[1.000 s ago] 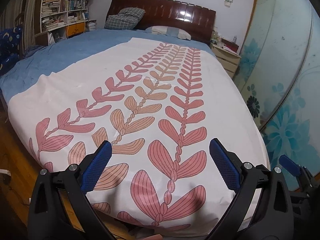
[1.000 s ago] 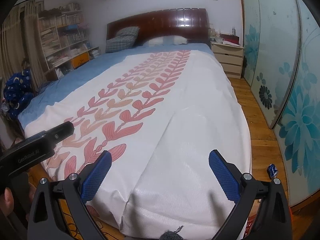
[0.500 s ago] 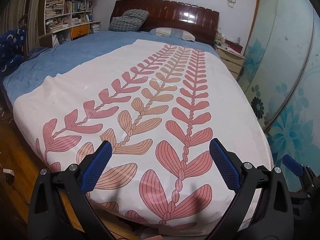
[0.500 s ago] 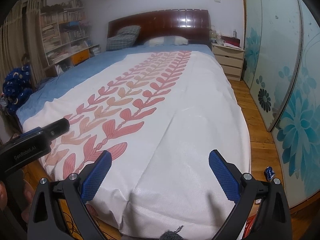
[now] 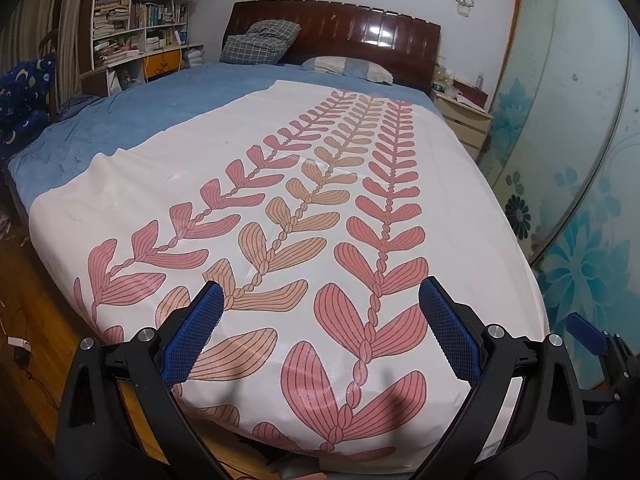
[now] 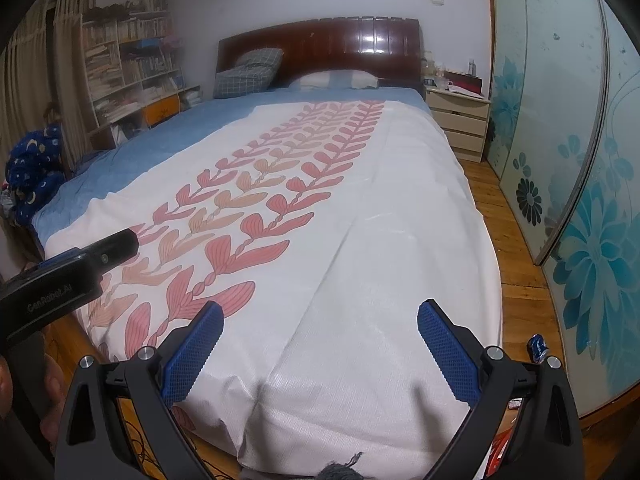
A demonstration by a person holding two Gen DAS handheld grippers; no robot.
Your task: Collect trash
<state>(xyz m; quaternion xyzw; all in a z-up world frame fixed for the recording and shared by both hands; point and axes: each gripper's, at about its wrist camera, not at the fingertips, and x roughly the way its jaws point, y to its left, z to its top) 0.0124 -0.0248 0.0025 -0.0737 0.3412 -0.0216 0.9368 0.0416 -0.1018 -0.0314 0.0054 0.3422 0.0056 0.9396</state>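
Both grippers, left [image 5: 320, 332] and right [image 6: 320, 350], hung wide open and empty over the bed's [image 6: 380, 220] foot (nothing held); a crushed can [image 6: 538, 347] lay on the floor [image 6: 516, 248] to the right.

Dim indoor light — glare on headboard [image 5: 372, 36], fisheye bending, dark corners.

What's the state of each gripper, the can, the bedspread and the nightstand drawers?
left gripper: open, empty, over the foot of the bed.
right gripper: open, empty.
blue can: on the wooden floor right of the bed, looks crumpled, not picked up.
leaf-print bedspread: spread flat, one long crease.
nightstand drawers: closed.
wardrobe doors: shut.
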